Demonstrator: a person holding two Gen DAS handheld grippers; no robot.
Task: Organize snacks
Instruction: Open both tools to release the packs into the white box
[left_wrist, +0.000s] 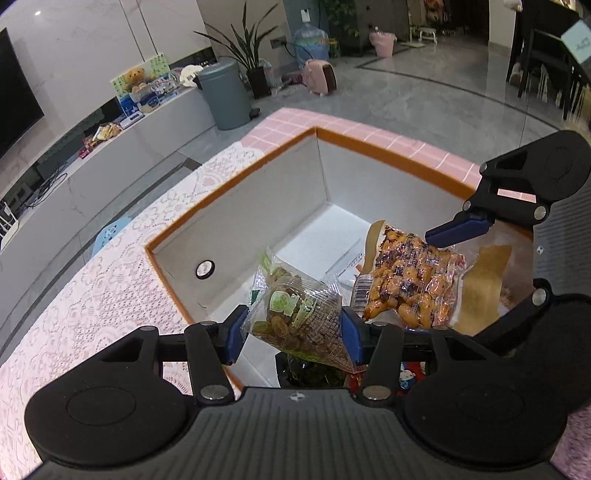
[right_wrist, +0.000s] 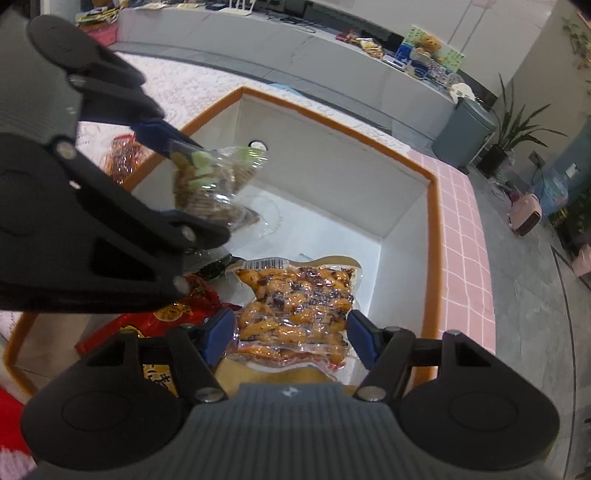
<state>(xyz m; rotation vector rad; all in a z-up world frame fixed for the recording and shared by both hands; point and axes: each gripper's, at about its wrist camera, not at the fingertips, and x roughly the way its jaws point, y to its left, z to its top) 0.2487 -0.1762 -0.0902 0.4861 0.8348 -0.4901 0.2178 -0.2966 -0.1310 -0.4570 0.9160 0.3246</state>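
A clear packet of green-brown snacks (left_wrist: 295, 317) with a green label hangs over the open box, and my left gripper (left_wrist: 293, 332) is shut on it, one blue pad on each side. To its right, a vacuum pack of orange glazed snacks (left_wrist: 406, 280) is held by my right gripper, whose upper finger (left_wrist: 458, 230) rests on it. In the right wrist view my right gripper (right_wrist: 290, 332) is shut on that vacuum pack (right_wrist: 295, 306) above the box floor. My left gripper (right_wrist: 184, 177) carries the clear packet (right_wrist: 218, 184) at upper left. The box (right_wrist: 332, 110) is white inside with an orange rim.
A red packet (right_wrist: 166, 317) and a dark packet (left_wrist: 314, 373) lie in the near end of the box. An orange packet (right_wrist: 123, 158) lies on the lace cloth (left_wrist: 92, 277) outside the rim. The far half of the box floor is bare. A grey bin (left_wrist: 221, 96) stands on the floor beyond.
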